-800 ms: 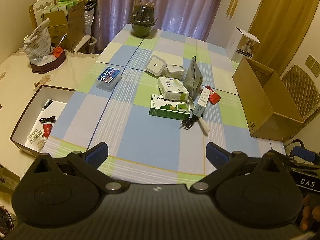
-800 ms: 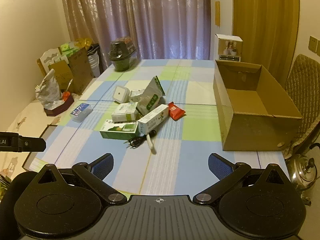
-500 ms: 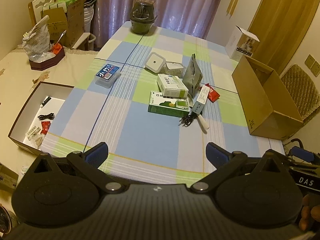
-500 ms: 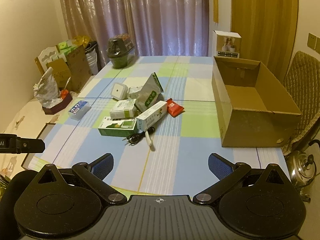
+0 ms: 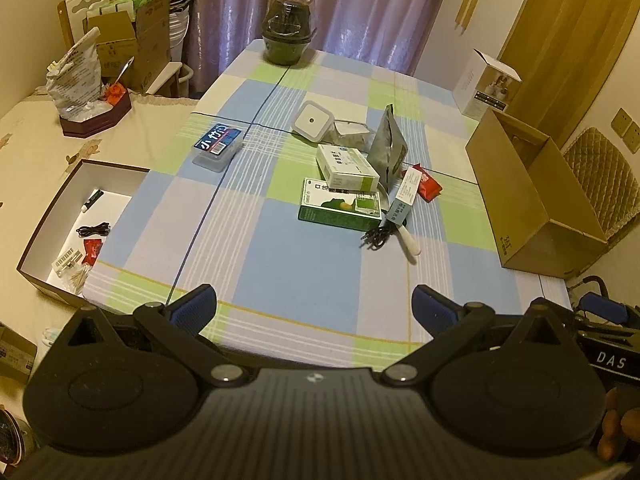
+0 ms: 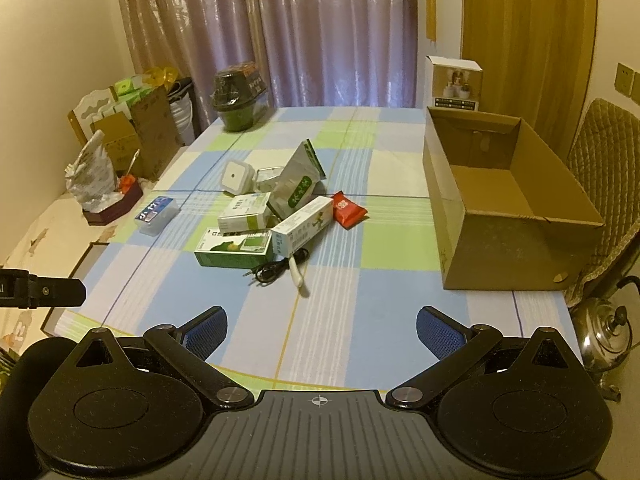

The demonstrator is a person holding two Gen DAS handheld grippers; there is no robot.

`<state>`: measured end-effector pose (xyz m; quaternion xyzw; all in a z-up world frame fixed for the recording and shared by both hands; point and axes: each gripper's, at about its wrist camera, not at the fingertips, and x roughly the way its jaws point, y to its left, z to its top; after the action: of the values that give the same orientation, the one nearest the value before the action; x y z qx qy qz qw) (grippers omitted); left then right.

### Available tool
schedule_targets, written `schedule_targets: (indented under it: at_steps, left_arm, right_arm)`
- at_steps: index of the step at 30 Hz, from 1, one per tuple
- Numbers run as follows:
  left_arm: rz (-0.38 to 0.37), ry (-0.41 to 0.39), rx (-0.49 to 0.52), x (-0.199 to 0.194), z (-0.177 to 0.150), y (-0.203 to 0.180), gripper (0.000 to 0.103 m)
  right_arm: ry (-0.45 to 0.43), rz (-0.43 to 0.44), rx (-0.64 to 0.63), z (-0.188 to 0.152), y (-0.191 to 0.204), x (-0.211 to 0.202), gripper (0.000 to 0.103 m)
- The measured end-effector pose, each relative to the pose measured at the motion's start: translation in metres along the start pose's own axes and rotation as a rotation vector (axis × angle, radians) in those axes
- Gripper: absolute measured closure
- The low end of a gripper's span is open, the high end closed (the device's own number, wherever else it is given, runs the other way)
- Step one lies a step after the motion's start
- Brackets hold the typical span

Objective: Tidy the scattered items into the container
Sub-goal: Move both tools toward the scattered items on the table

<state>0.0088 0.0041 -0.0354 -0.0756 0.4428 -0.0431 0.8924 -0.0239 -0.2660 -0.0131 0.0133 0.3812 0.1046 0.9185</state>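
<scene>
Checked cloth in pale blue, green and cream covers the table (image 6: 344, 320), its weave flat and matte. Going left to right in the right wrist view, a clear plastic case with a blue label (image 6: 156, 215) lies alone near the left edge. Next comes the cluster in the middle: a rounded white square device (image 6: 236, 176), a small white-and-green carton (image 6: 244, 218) resting on a long flat green box (image 6: 234, 252), a crinkled silver-green foil pouch (image 6: 298, 186) propped upright, and a slim white-green carton (image 6: 302, 226) leaning across the pile. A coiled black cable (image 6: 270, 270) and a smooth white handle (image 6: 298, 276) lie just in front of the cartons, and a glossy red packet (image 6: 348, 212) sits just to their right. Well apart, at the right edge of the table, stands the open corrugated cardboard box (image 6: 516, 248), rectangular, with nothing visible inside.

Both tools hover low over the near edge of the table, touching none of the objects. Seen from its own camera, the left gripper (image 5: 314, 306) has its ribbed blue pads (image 5: 194, 306) spread wide and holds nothing; fingers of a hand (image 5: 618, 428) show at that view's lower right. The right gripper (image 6: 322, 330) is likewise spread wide and empty, pointing between the cluster and the cardboard box.
</scene>
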Motion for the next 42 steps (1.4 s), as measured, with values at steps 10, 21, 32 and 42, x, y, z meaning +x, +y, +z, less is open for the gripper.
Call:
schedule_targets:
  at_steps: [10, 21, 32, 42]
  left_arm:
    - [0.035, -0.021, 0.030, -0.010, 0.002, 0.005, 0.001]
    - [0.080, -0.060, 0.072, -0.025, 0.023, 0.030, 0.001]
    - [0.083, -0.043, 0.097, 0.012, 0.054, 0.070, 0.001]
    - [0.072, -0.012, 0.132, 0.068, 0.083, 0.096, 0.001]
  right_arm:
    - [-0.022, -0.001, 0.004, 0.007, -0.001, 0.001, 0.000]
    - [-0.107, 0.040, -0.040, 0.018, 0.017, -0.007, 0.000]
    - [-0.068, 0.047, -0.060, 0.045, 0.032, 0.034, 0.000]
    - [-0.006, 0.043, -0.047, 0.064, 0.034, 0.088, 0.000]
